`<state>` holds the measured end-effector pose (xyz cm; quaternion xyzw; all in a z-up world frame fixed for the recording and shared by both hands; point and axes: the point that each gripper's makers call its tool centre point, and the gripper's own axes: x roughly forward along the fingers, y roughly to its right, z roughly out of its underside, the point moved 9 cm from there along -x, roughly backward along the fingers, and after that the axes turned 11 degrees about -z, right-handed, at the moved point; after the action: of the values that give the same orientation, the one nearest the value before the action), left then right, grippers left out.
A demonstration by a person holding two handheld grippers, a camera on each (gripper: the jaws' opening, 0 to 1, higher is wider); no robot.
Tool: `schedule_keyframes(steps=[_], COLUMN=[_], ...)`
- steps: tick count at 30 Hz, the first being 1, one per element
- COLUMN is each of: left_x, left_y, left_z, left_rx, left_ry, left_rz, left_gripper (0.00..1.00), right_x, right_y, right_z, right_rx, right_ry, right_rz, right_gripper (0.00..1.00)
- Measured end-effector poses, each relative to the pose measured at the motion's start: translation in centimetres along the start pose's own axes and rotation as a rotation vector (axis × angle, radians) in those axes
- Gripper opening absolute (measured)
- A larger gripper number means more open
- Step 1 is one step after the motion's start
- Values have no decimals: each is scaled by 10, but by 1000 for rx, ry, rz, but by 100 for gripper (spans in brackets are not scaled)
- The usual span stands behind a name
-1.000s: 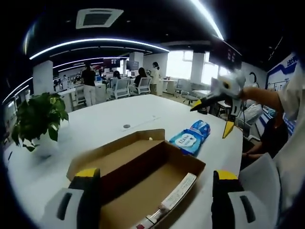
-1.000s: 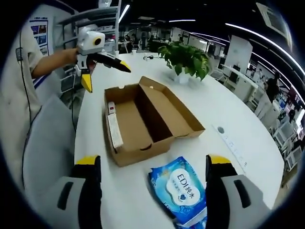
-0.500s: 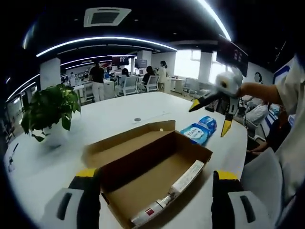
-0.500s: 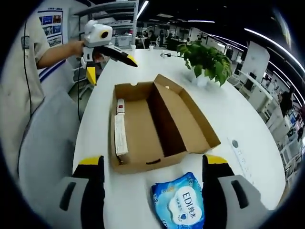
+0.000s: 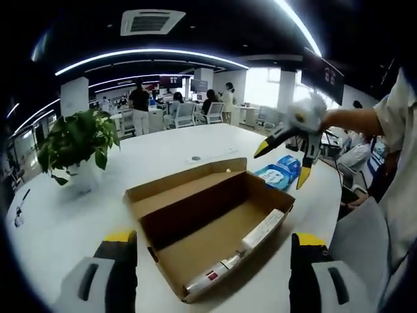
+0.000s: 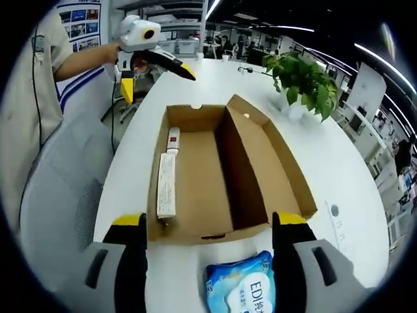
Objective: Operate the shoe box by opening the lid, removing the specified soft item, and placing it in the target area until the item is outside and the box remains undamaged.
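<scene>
The blue wipes pack (image 6: pixel 242 291) lies on the white surface (image 6: pixel 339 163) just outside the open shoe box (image 6: pixel 195 189), at 6 o'clock between the right gripper (image 6: pixel 208 261)'s spread jaws. Both grippers have drawn back; the left gripper (image 5: pixel 212 270) is spread too, so removal looks done.

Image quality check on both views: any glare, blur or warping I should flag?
Left gripper view: ceiling light strips bend into arcs from fisheye warp; windows blow out white. Shoe box sharp. Right gripper view: white table glares bright, blue wipes pack shows sheen, its own jaws at the bottom look soft; potted plant crisp.
</scene>
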<state>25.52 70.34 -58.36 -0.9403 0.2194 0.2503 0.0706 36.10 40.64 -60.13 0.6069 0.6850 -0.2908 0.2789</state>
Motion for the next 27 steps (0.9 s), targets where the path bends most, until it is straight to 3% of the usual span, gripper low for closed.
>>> schedule_keyframes(steps=[27], left_x=[-11], left_y=[-3], left_z=[24], left_rx=[-39], left_ry=[-31], left_rz=[-48], left_gripper=[99], right_x=[70], right_y=[14], right_z=[7], right_rx=[-34], right_ry=[-137], right_rz=[-192], right_gripper=[70])
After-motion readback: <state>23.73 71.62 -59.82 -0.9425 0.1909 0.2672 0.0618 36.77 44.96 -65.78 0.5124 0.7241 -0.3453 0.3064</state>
